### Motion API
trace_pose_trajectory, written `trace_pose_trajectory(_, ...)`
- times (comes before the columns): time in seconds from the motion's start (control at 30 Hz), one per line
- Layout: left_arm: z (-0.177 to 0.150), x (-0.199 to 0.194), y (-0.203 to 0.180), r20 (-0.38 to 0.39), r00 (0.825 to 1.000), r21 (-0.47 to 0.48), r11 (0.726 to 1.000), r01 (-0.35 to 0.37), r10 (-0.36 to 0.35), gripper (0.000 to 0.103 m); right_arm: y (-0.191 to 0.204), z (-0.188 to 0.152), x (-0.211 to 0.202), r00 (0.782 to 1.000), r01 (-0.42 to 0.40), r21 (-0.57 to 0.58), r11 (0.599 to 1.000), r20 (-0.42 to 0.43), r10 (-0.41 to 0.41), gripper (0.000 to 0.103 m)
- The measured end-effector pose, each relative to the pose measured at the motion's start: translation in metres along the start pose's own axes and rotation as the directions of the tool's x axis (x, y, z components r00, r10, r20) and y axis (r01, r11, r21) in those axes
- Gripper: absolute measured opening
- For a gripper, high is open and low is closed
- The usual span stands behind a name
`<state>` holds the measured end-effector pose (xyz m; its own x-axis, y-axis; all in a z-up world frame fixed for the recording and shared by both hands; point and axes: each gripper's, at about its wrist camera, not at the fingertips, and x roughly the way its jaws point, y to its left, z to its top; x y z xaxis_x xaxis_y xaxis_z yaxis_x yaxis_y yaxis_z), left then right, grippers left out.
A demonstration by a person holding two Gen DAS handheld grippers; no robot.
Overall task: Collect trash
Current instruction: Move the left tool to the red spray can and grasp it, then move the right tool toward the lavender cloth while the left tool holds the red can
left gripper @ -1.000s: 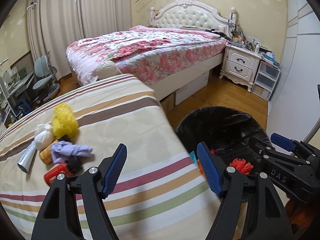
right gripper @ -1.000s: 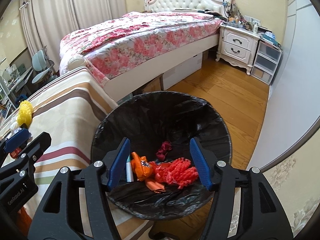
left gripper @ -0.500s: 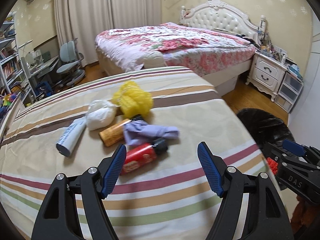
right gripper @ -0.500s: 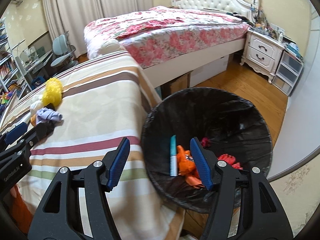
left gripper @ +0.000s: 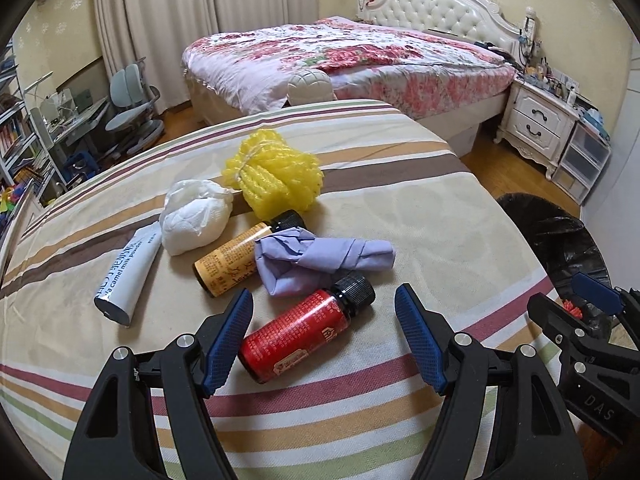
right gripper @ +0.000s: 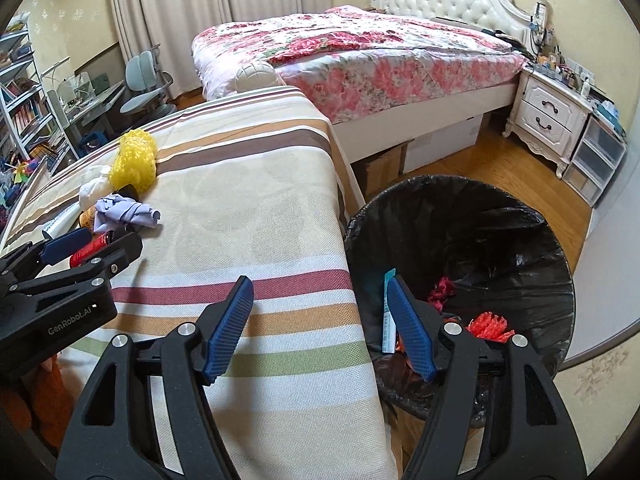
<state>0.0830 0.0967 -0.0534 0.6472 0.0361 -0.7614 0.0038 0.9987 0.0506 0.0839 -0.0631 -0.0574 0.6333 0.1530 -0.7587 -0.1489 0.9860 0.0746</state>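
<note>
A small heap of trash is seen lying on the striped bedspread (left gripper: 400, 208). In the left wrist view the left gripper (left gripper: 324, 340) is held over the heap with its jaws closing yet set apart; the red bottle (left gripper: 306, 334) with a black cap lies on the cloth between the blue pads (left gripper: 228, 338), nearer the left pad, and it cannot be told whether that pad touches it. From the red bottle, a crumpled lilac paper (left gripper: 320, 258) is found at twelve o'clock, an orange bottle (left gripper: 234, 258) at eleven o'clock, partly covered by the paper, and a white tube (left gripper: 126, 280) at nine o'clock. A white wad (left gripper: 194, 216) and a yellow foam net (left gripper: 274, 178) lie beyond these, toward twelve o'clock. The black-lined trash bin (right gripper: 460, 240) stands on the wooden floor just beside the bed edge, at three o'clock of the heap. In the right wrist view the right gripper (right gripper: 320, 328) is held across the bed edge and the bin rim; its jaws are opening, and nothing is gripped between them. Inside the bin a teal-capped tube (right gripper: 386, 312) and red foam net (right gripper: 490, 324) are seen.
</note>
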Motion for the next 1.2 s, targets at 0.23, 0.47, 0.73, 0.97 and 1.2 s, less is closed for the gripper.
trace_pose_trajectory(0.23,-0.007,-0.003,-0.002,0.000,1.000,0.035,0.999,0.012,-0.012,0.038,0.000,0.000,0.003,1.000,-0.003,0.005,1.000,-0.006,0.003,0.068)
trace_pose_trajectory(0.47,-0.014,-0.008,0.002,0.001,1.000,0.029,0.999,0.018,-0.018,0.031,0.000,0.000,0.003,1.000,-0.001,0.003,1.000,-0.005,0.001,0.068)
trace_pose_trajectory(0.73,-0.024,-0.017,0.014,0.000,1.000,0.002,1.000,0.014,-0.014,0.030,0.000,0.000,0.002,1.000,-0.001,0.000,1.000,-0.004,0.001,0.068)
trace_pose_trajectory(0.97,-0.030,-0.022,0.036,-0.004,1.000,-0.049,0.999,-0.012,0.011,0.027,0.011,0.001,0.003,1.000,-0.019,-0.026,0.999,-0.013,0.018,0.068)
trace_pose_trajectory(1.2,-0.034,-0.023,0.053,-0.005,1.000,-0.084,0.996,-0.025,0.025,0.027,0.038,0.002,0.006,0.999,-0.046,-0.088,0.995,-0.025,0.044,0.068)
